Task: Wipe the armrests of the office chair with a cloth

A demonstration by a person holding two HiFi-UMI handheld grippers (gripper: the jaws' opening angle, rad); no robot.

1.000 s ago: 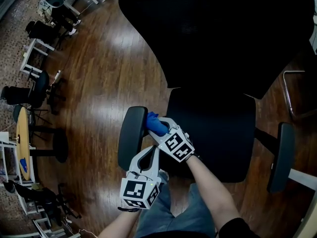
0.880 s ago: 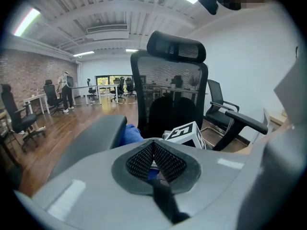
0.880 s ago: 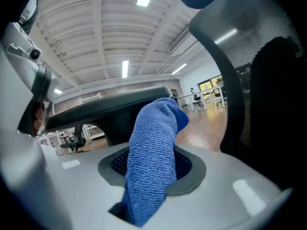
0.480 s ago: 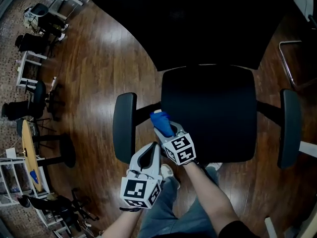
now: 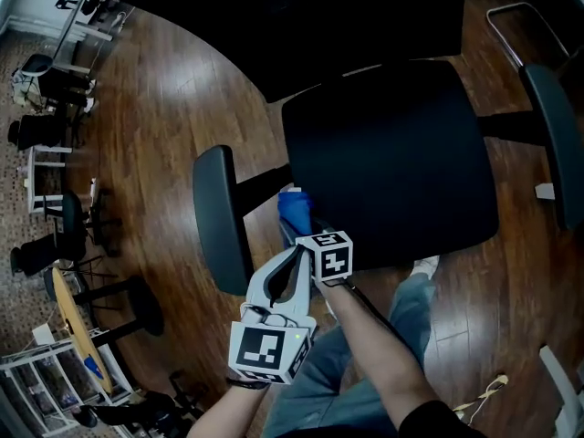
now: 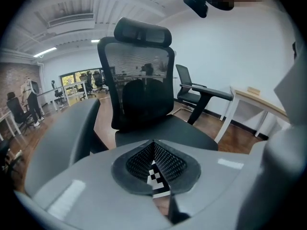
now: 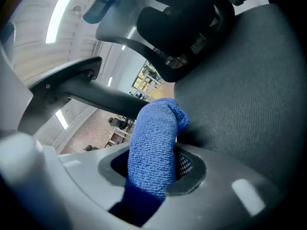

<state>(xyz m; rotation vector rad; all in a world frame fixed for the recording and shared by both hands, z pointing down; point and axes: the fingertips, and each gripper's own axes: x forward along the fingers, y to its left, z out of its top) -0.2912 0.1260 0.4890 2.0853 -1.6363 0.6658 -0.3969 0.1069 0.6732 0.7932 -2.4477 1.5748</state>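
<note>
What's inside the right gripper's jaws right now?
A blue cloth, bunched and clamped between the jaws of the right gripper; its free end sticks out beside the chair seat. How much cloth lies deeper in the gripper is covered.

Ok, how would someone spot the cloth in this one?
Find the black office chair seat filling the middle of the head view. Between its near-left corner and the dark armrest at the view's left, the right gripper is shut on the cloth. It is the only bright blue, fuzzy thing among black chair parts and brown floor.
</note>
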